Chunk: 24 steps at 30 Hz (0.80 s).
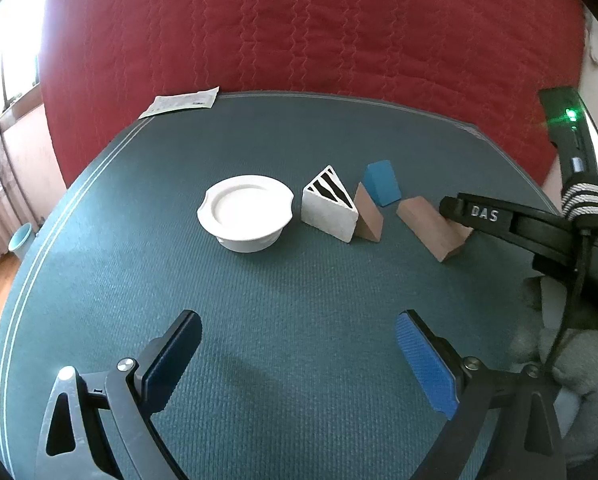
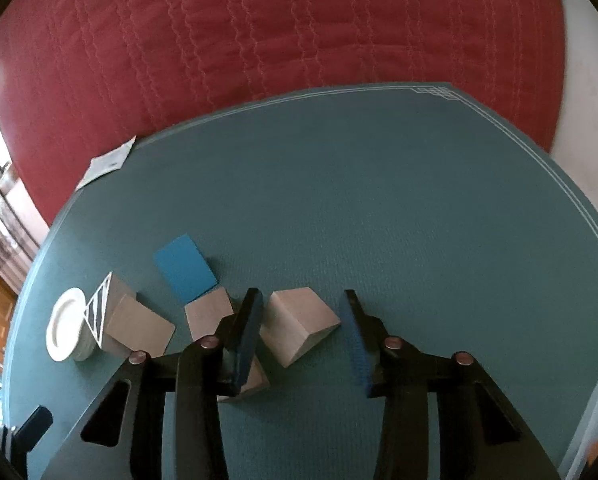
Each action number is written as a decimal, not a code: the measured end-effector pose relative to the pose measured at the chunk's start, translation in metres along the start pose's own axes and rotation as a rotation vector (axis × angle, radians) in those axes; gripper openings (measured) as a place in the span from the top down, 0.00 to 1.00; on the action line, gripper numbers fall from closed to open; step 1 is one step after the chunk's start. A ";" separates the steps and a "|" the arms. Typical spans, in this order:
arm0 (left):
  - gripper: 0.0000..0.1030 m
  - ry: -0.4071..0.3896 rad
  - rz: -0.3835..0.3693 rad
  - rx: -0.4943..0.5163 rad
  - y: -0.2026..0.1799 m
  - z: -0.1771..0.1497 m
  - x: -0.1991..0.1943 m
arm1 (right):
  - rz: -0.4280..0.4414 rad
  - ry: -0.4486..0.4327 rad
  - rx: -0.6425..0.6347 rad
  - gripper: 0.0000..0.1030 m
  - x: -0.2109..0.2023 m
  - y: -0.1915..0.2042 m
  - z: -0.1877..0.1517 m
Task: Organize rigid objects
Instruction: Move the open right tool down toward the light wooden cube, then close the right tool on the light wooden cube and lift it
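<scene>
My right gripper is shut on a small wooden wedge, with both pads against its sides. A longer wooden wedge lies just outside its left finger. A blue block rests behind that. Further left are a third wooden wedge, a white prism with a black-striped end and a white dish. In the left wrist view my left gripper hangs open over bare mat, well short of the dish, the prism and the blue block. One right finger reaches over the long wedge.
Everything stands on a teal mat with white border lines. A paper leaflet lies at the mat's far left corner. A red quilted cover rises behind the table. A grey fuzzy sleeve is at the right.
</scene>
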State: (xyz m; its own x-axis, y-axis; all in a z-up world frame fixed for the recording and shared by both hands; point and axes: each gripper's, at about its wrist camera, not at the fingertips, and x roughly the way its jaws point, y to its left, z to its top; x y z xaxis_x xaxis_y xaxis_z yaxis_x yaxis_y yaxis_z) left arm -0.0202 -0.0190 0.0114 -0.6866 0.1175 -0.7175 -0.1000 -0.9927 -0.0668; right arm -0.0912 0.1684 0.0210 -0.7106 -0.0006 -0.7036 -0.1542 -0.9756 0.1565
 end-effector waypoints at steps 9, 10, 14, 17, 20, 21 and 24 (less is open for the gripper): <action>0.03 0.000 -0.001 0.000 0.001 0.000 0.000 | -0.025 0.013 -0.073 0.60 -0.009 -0.004 -0.009; 0.03 0.001 -0.001 0.000 0.001 0.000 0.000 | -0.027 0.017 -0.085 0.61 -0.011 -0.004 -0.011; 0.03 0.003 -0.001 -0.002 0.002 0.001 0.002 | -0.041 0.022 -0.132 0.62 -0.020 -0.006 -0.019; 0.03 0.003 0.000 -0.003 0.002 0.001 0.002 | -0.044 0.024 -0.128 0.62 -0.021 -0.006 -0.018; 0.03 0.002 0.001 -0.002 0.002 0.001 0.002 | -0.061 0.026 -0.136 0.62 -0.018 -0.001 -0.016; 0.03 0.003 0.001 -0.002 0.002 0.001 0.002 | -0.065 0.028 -0.137 0.62 -0.017 0.001 -0.014; 0.03 0.003 -0.001 -0.001 0.002 0.001 0.002 | -0.060 0.029 -0.128 0.60 -0.015 0.003 -0.011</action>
State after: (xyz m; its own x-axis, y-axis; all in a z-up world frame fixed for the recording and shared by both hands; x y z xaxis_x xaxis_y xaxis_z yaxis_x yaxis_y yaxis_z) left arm -0.0224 -0.0210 0.0105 -0.6846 0.1183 -0.7192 -0.0997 -0.9927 -0.0685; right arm -0.0735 0.1631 0.0238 -0.6820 0.0535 -0.7294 -0.1054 -0.9941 0.0256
